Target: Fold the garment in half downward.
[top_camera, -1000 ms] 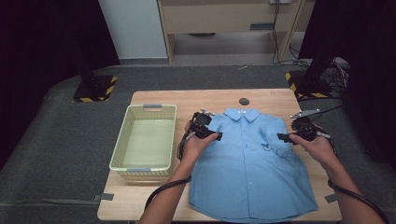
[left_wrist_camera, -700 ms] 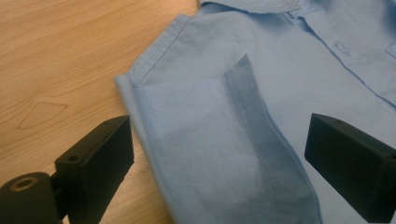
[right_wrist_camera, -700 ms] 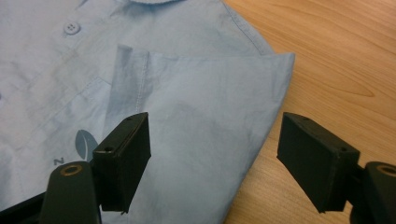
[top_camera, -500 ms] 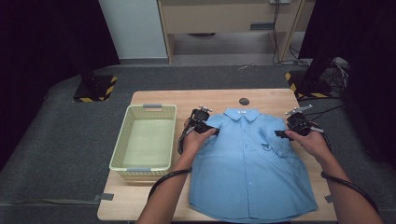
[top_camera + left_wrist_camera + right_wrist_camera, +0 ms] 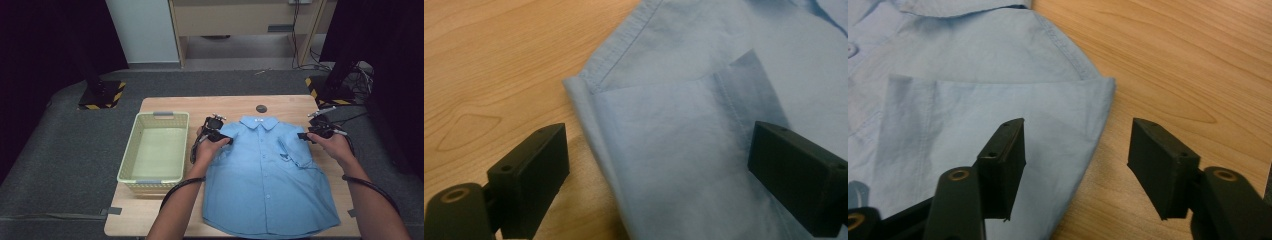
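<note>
A light blue button-up shirt [image 5: 270, 175] lies flat on the wooden table [image 5: 235, 104], collar at the far end and both sleeves folded in over the front. My left gripper [image 5: 220, 137] is at the shirt's left shoulder. In the left gripper view it is open [image 5: 659, 170] and straddles the folded shoulder edge of the shirt [image 5: 684, 125], one jaw over bare wood [image 5: 499, 60]. My right gripper [image 5: 307, 135] is at the right shoulder. It too is open [image 5: 1075, 167], with one jaw above the cloth [image 5: 973, 110] and the other over the table [image 5: 1173, 60].
A pale green plastic basket [image 5: 163, 114] stands empty on the table's left side, close to my left hand. A small dark round disc [image 5: 261, 108] sits on the wood just beyond the collar. Grey carpet surrounds the table.
Both hands have slid their grippers a little farther from the person, up along the shirt's sides to its shoulders. The shirt has not shifted.
</note>
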Demonstrator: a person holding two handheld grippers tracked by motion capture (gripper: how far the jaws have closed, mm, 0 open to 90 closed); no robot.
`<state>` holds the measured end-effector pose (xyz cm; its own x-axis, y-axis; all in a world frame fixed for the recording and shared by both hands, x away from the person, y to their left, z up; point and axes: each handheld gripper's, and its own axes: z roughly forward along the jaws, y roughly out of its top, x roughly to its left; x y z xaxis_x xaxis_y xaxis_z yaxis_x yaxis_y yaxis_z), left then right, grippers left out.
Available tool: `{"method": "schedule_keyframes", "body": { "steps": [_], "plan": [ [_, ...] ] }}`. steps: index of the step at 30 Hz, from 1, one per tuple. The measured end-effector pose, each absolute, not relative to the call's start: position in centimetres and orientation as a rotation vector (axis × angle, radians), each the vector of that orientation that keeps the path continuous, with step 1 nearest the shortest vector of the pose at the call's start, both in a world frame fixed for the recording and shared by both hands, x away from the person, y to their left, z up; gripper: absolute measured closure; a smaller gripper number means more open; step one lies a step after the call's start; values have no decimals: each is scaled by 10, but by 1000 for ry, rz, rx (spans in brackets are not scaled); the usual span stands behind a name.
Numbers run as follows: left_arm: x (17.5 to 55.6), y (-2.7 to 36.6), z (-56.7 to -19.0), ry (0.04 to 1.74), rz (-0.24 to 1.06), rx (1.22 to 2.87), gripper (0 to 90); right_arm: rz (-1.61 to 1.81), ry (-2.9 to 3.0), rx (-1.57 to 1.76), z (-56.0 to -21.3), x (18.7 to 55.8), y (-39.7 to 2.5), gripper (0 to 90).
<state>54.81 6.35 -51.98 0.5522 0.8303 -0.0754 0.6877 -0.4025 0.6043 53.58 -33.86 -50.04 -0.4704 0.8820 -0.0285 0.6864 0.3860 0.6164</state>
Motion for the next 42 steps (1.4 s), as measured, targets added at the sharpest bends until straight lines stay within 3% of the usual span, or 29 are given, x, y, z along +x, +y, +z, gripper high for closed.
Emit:
{"method": "schedule_keyframes", "body": {
  "steps": [5, 21, 28, 33, 38, 42],
  "plan": [
    [554, 69, -524, 1230, 336, 2199, 90, 770, 2268, 1391, -507, 541, -344, 435],
    [562, 69, -526, 1152, 365, 2226, 94, 797, 2309, 1433, -519, 559, -326, 335],
    [560, 70, -524, 1136, 381, 2237, 192, 789, 2342, 1408, -522, 560, -313, 368],
    [557, 68, -522, 1106, 387, 2260, 288, 766, 2364, 1371, -520, 559, -308, 500],
    [554, 60, -520, 1082, 384, 2271, 428, 760, 2391, 1348, -518, 556, -301, 679],
    [552, 60, -520, 1066, 380, 2271, 547, 727, 2395, 1324, -516, 555, -295, 763]
  ]
}}
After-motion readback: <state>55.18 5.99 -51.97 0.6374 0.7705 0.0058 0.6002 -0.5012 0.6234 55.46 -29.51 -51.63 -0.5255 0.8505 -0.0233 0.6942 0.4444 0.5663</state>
